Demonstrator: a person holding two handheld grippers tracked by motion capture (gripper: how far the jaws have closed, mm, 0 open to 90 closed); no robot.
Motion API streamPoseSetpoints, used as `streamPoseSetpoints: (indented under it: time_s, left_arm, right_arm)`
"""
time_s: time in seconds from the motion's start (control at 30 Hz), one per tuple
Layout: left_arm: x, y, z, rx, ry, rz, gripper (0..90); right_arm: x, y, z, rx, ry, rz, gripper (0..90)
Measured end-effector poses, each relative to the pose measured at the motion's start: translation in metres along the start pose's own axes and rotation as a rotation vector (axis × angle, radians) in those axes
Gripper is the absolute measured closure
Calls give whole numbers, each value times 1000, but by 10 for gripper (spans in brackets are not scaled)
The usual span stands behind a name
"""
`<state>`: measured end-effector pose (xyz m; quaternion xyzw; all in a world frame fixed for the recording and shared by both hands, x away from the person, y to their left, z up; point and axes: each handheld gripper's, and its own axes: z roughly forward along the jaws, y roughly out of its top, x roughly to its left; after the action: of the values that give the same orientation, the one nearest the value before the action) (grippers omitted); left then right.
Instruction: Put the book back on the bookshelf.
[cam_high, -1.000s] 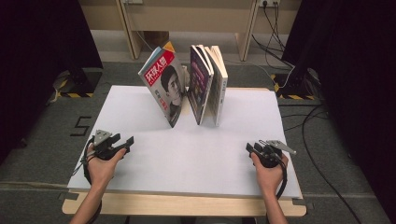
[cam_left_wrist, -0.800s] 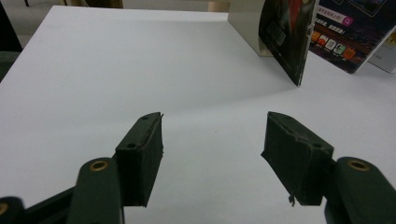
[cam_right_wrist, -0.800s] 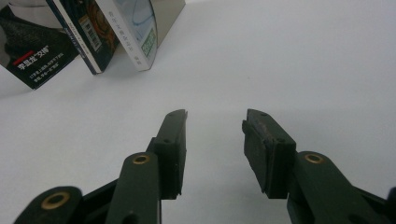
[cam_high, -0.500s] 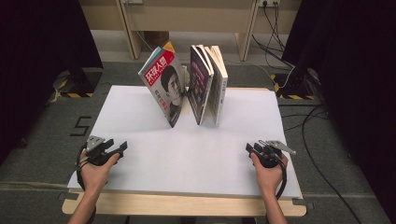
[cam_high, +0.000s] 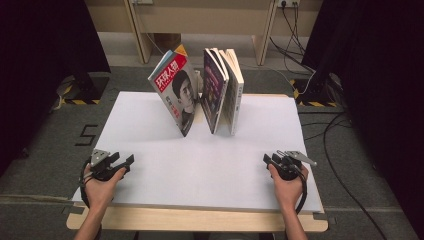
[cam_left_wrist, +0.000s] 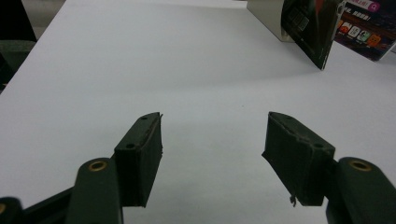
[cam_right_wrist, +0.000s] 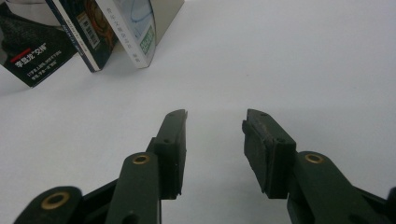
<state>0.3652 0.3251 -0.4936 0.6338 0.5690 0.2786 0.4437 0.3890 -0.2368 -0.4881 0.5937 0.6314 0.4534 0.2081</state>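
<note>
On the white table top (cam_high: 200, 165), near its front edge: left gripper (cam_high: 118, 163) resting low at the near left corner, carried in the person's left hand (cam_high: 100, 182), jaws pointing toward the middle of the table and standing wide apart, gripping nothing. In the left gripper view, bare white surface lying between the two black pads (cam_left_wrist: 140, 154), with the lower corner of the magazine (cam_left_wrist: 310, 28) showing far ahead at upper right.

At the near right corner: right gripper (cam_high: 272, 160) sitting in the right hand (cam_high: 289, 187), grey three-cornered plate (cam_high: 299, 156) riding on top, jaws parted with a clear gap and enclosing nothing. In the right gripper view, empty table showing between the pads (cam_right_wrist: 173, 140), bottom edges of the standing books (cam_right_wrist: 112, 32) appearing at upper left.

At the far middle of the table, well apart from both grippers: magazine (cam_high: 176, 90) with a red title band and a portrait cover, standing on its lower edge and tilting away from the books. Just beside it on the right: a small group of books (cam_high: 223, 87) standing upright and leaning against one another, a purple cover (cam_high: 213, 87) facing the magazine, pale page edges turned toward the camera. Exact count of books not being resolvable.

Around the table: grey floor (cam_high: 60, 145), dark curtains at both sides, cables (cam_high: 340, 125) trailing on the right.
</note>
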Motion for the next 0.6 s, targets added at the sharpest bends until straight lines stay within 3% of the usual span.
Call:
streamPoseSetpoints:
  time_s: [0.6]
  left_arm:
    - [1,-7,0,-12,-16,-27,348]
  right_arm:
    - [1,-1,2,6,-1,-3,593]
